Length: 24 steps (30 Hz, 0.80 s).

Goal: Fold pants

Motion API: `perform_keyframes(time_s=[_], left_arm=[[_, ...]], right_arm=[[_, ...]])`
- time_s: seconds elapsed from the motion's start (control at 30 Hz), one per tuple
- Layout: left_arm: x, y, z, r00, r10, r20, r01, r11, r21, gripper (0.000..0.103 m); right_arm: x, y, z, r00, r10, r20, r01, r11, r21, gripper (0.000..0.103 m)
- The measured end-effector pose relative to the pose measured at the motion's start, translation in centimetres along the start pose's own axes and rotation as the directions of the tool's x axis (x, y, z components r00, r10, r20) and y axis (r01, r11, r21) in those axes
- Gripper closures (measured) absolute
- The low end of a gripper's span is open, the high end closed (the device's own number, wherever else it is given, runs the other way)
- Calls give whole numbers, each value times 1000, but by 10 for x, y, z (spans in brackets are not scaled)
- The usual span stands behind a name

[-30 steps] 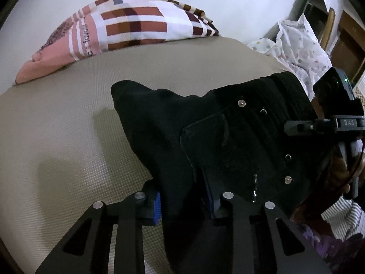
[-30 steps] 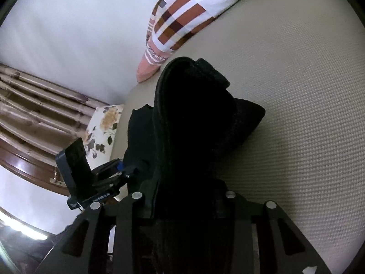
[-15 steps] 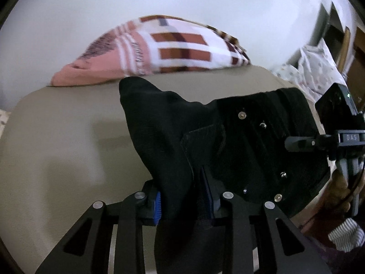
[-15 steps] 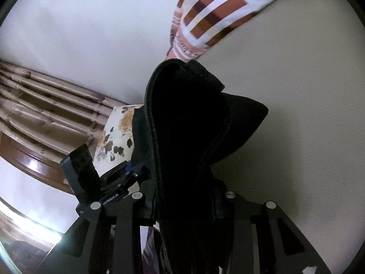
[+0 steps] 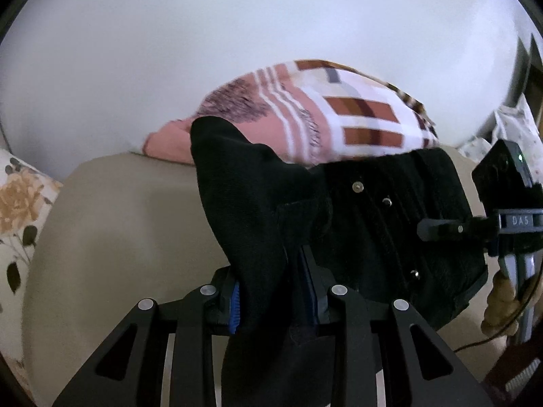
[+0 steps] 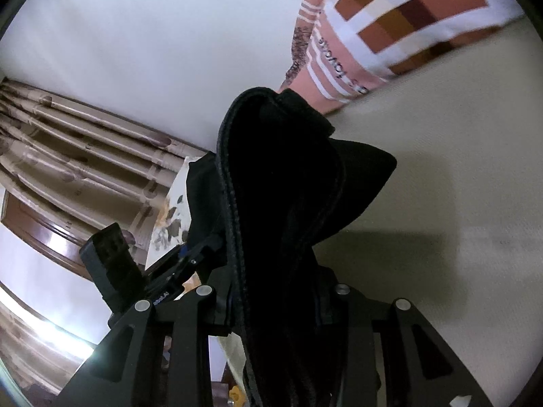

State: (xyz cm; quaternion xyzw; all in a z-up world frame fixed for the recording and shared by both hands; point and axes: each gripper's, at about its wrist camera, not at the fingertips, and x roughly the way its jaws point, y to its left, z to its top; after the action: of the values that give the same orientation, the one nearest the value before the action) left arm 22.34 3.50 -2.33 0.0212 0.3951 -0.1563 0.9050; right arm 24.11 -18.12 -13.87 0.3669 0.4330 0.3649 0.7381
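Beige bed (image 5: 112, 224) and checked pillow (image 5: 339, 115) filled the left wrist view, where the left gripper (image 5: 275, 291) clamped black pants (image 5: 264, 203) aloft, presumably to carry a fold over; the right wrist view showed the right gripper (image 6: 275, 302) pinching the waistband likewise.

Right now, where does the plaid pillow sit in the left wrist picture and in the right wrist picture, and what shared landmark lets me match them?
Left wrist: the plaid pillow lies centre, upper half, against the white wall, behind the raised black pants.
Right wrist: the plaid pillow fills the top right corner, above the pants.
Shared landmark: the beige mattress on which the pillow rests.
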Motion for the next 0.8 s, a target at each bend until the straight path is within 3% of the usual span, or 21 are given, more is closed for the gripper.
perform_keyframes(time_s=[0.3, 0.6, 0.77, 0.8], left_arm=[[58, 46, 16, 999, 45, -11, -45, 998, -53, 73], [84, 72, 2, 997, 75, -20, -77, 990, -120, 73], [80, 67, -4, 991, 130, -11, -130, 985, -113, 59], [75, 65, -4, 991, 134, 1, -133, 985, -110, 50]], right_arm=[[54, -17, 35, 1000, -18, 10, 18, 1000, 13, 72], [65, -46, 41, 995, -97, 11, 97, 995, 7, 72], [64, -47, 36, 982, -186, 16, 186, 983, 0, 64], [63, -47, 36, 981, -193, 22, 193, 981, 3, 64]])
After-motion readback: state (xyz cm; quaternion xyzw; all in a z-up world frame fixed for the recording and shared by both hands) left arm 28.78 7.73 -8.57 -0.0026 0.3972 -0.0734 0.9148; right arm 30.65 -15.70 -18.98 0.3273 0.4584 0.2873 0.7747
